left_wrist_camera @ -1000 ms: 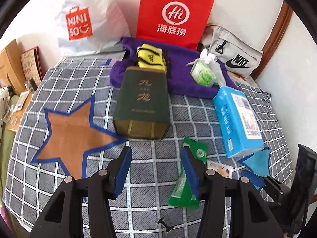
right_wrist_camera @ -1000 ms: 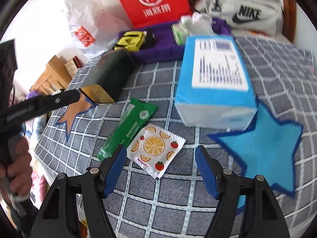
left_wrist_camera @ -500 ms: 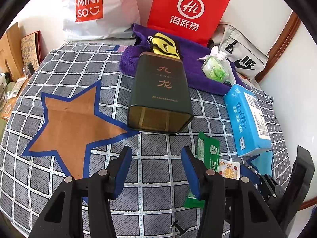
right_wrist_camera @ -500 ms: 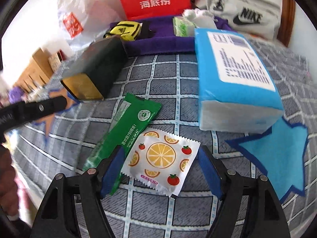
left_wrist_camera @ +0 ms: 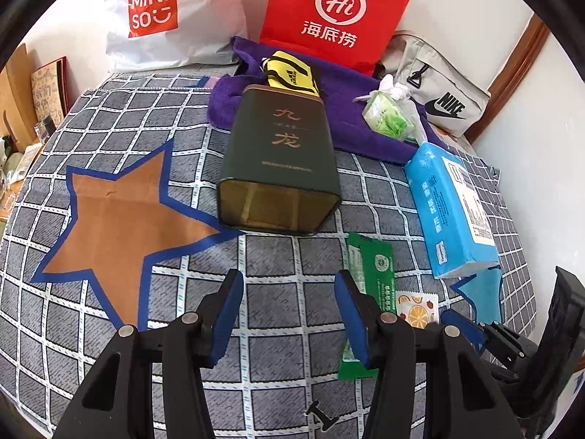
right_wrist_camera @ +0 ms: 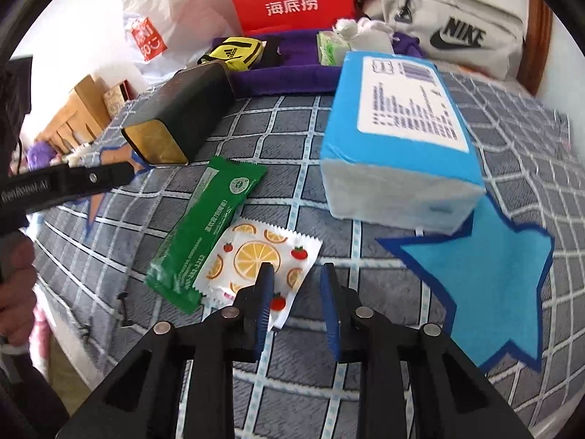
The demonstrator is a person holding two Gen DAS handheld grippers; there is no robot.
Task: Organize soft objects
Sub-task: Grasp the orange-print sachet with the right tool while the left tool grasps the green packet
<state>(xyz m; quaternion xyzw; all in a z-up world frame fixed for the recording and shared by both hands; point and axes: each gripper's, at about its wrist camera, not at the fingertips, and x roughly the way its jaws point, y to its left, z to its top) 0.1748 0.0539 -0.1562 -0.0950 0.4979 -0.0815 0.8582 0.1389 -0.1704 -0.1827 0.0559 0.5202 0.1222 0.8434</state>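
Observation:
A white sachet with orange slices [right_wrist_camera: 256, 259] lies on the checked cloth next to a green wrapper [right_wrist_camera: 204, 230]. My right gripper [right_wrist_camera: 297, 274] is low over the sachet's right corner, jaws narrowed but still apart, holding nothing. The blue tissue pack [right_wrist_camera: 398, 146] lies beyond, partly on a blue star patch [right_wrist_camera: 486, 267]. My left gripper [left_wrist_camera: 289, 285] is open and empty above the cloth, in front of the dark green tin [left_wrist_camera: 281, 168]. The sachet [left_wrist_camera: 416, 307] and green wrapper [left_wrist_camera: 373, 267] show to its right.
An orange star patch [left_wrist_camera: 120, 216] is on the left. A purple towel [left_wrist_camera: 351, 95] at the back holds a yellow pouch [left_wrist_camera: 292, 77] and a green packet [left_wrist_camera: 387, 117]. A red bag [left_wrist_camera: 336, 11], a Miniso bag [left_wrist_camera: 157, 11] and a Nike bag [left_wrist_camera: 442, 98] stand behind.
My right gripper has moved down onto the sachet's corner and its jaws have narrowed a lot. My left gripper has drawn back and risen slightly, still open.

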